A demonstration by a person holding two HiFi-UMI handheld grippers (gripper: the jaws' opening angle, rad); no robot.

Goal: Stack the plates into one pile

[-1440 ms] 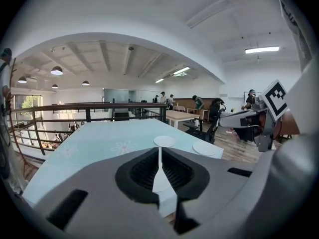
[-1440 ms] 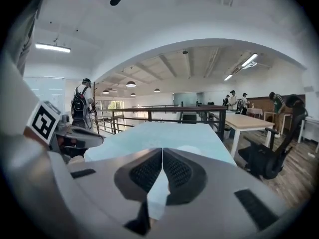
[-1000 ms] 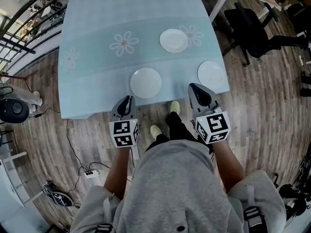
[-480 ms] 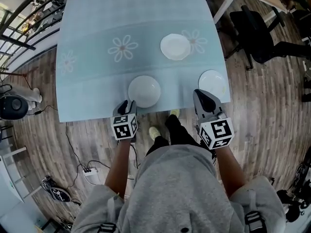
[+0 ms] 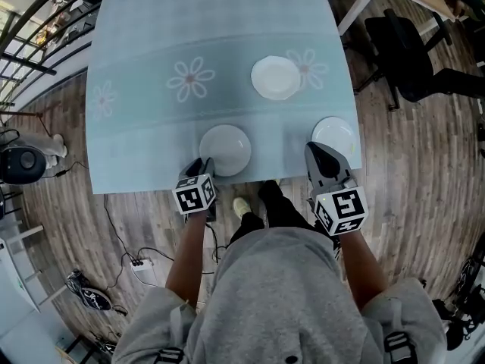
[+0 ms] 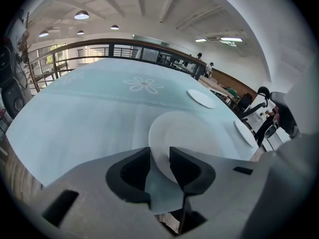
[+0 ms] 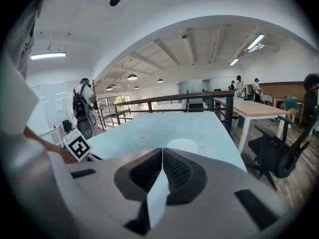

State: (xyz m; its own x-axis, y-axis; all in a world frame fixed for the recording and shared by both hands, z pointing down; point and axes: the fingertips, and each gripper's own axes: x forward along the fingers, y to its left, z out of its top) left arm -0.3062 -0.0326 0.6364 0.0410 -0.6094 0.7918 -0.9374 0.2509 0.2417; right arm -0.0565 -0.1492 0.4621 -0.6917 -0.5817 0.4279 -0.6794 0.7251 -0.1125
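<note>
Left gripper view | left gripper point(image 6: 159, 154) jaws just opened wide, front plate point(image 6: 199, 133) rim between them, unpinched | plate dead ahead, by table point(image 6: 75, 113) edge | right gripper point(image 7: 162, 156) closed, empty, nearer right plate point(image 5: 334, 133)

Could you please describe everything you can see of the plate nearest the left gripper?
The plate is round, white, glossy like ceramic, shallow and empty. It lies flat on the pale blue tablecloth near the table's front edge, apart from the other two plates. Its near rim sits between the open jaws of the left gripper, which have just been opening; contact is unclear.
</note>
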